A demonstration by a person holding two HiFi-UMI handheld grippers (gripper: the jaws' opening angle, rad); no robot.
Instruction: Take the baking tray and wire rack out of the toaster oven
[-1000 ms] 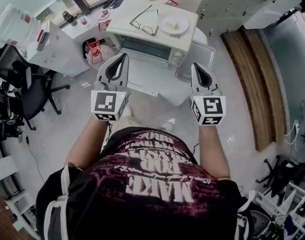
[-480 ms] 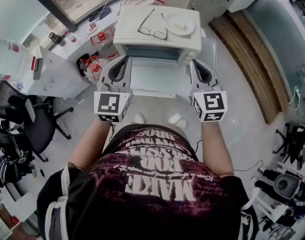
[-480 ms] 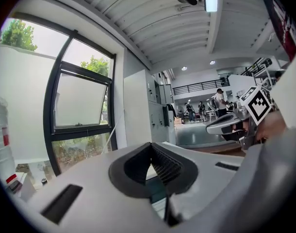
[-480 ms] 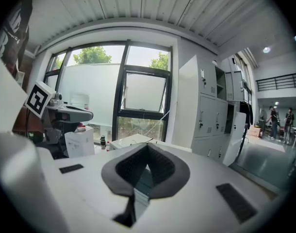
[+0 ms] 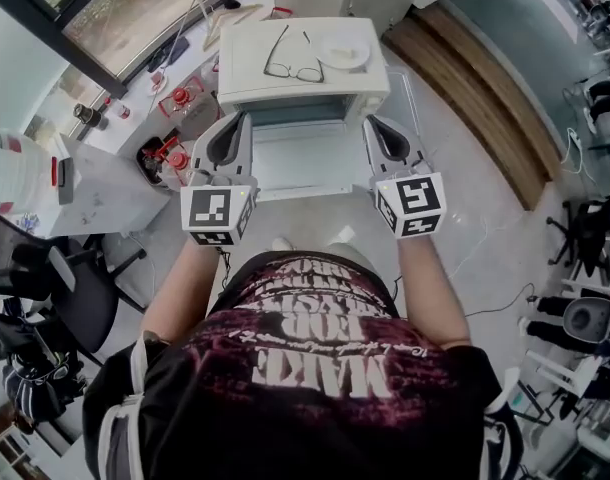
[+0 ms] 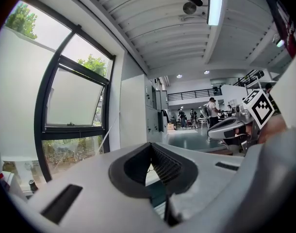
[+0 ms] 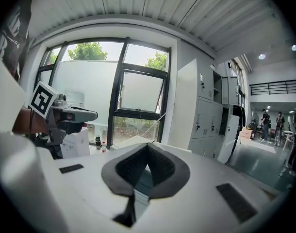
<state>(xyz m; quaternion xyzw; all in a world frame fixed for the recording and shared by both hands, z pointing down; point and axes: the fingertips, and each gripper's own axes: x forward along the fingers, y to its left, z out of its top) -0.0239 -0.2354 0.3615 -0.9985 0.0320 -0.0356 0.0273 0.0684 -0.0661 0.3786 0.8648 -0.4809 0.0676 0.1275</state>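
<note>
A pair of thin dark-framed glasses [image 5: 291,56] lies just left of a round white plate [image 5: 343,53] far ahead, red-and-white containers [image 5: 175,98] stand far left near a dark-framed window [image 5: 135,8], a black office chair [image 5: 45,268] sits near left, and a brown wooden strip [image 5: 485,98] runs along the right.

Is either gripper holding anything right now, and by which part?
Nothing is held. The left gripper and the right gripper are both shut and empty, side by side in front of the toaster oven.

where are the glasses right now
In the head view, the glasses lie on top of the toaster oven, left of the white plate, at the picture's upper centre.
</note>
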